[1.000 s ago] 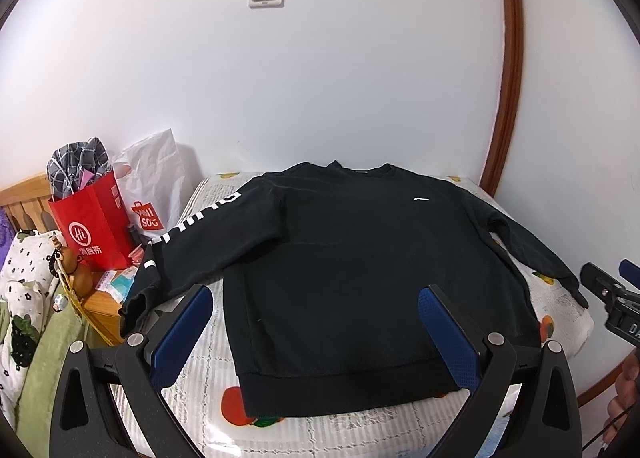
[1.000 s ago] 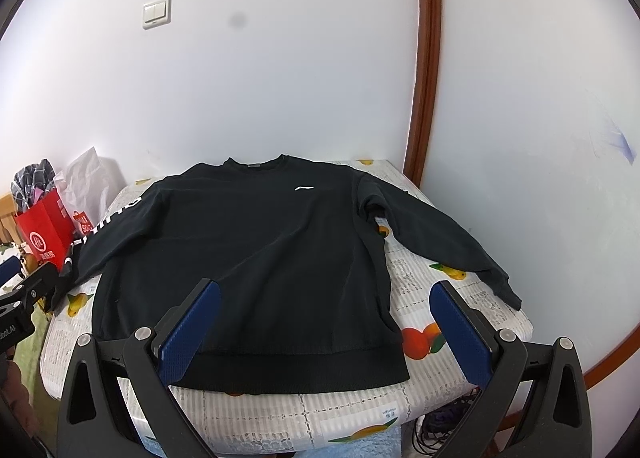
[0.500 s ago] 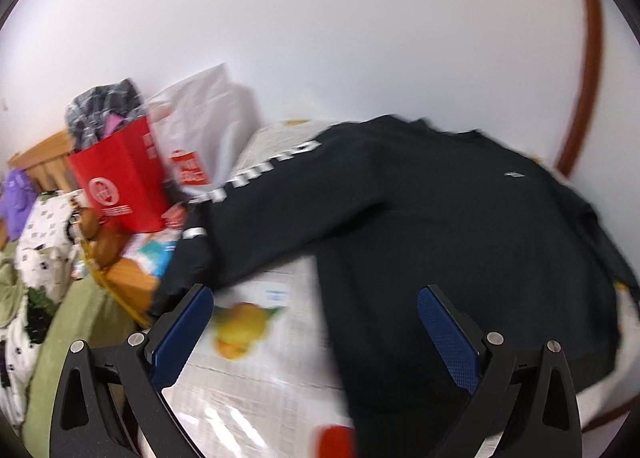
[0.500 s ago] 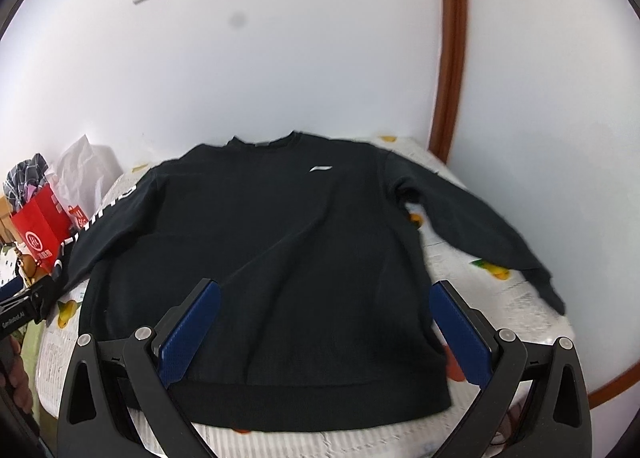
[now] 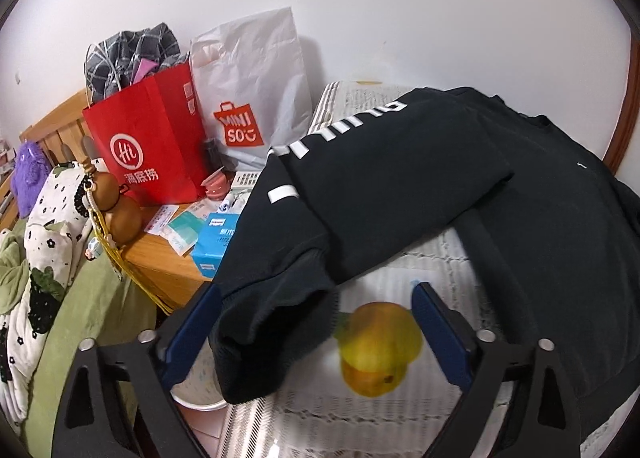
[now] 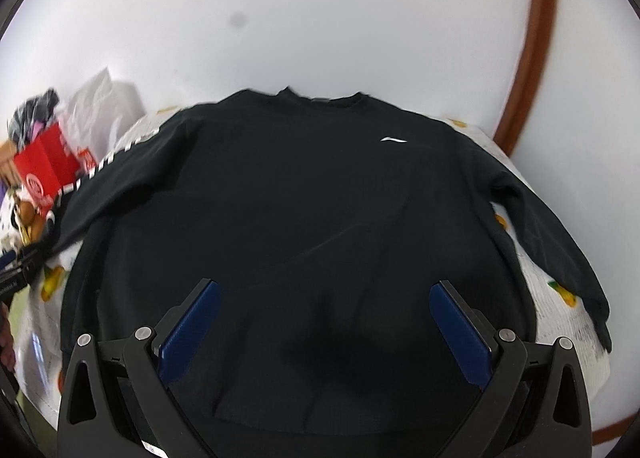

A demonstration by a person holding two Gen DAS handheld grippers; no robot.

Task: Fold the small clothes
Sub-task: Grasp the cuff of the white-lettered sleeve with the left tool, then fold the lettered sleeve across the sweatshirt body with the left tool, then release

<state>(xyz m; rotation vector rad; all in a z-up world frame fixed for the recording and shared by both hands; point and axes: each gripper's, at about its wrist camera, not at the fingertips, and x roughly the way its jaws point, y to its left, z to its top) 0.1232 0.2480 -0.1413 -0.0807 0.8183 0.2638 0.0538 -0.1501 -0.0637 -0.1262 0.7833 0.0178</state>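
A black sweatshirt [image 6: 304, 198] lies flat, front up, on a table under a white fruit-print cover [image 6: 560, 298]. Its sleeve with white lettering [image 5: 360, 186] runs down to a cuff [image 5: 276, 322] that hangs over the table's left edge. My left gripper [image 5: 316, 290] is around that cuff and its jaws are closing. The cuff lies against the left pad, with a wide gap to the right pad. My right gripper [image 6: 324, 284] stands open low over the lower middle of the sweatshirt's body, with only flat cloth beneath it.
Left of the table stands a wooden cabinet [image 5: 168, 266] with a red paper bag [image 5: 148, 146], a white shopping bag [image 5: 248, 98], a blue tissue pack [image 5: 216, 242] and small clutter. Green and flowered bedding [image 5: 80, 298] lies further left. A brown door frame [image 6: 532, 50] rises at right.
My left gripper has swung left and down from the sweatshirt's body to the left sleeve cuff, and its jaws have narrowed a little. My right gripper has sunk closer to the sweatshirt's body.
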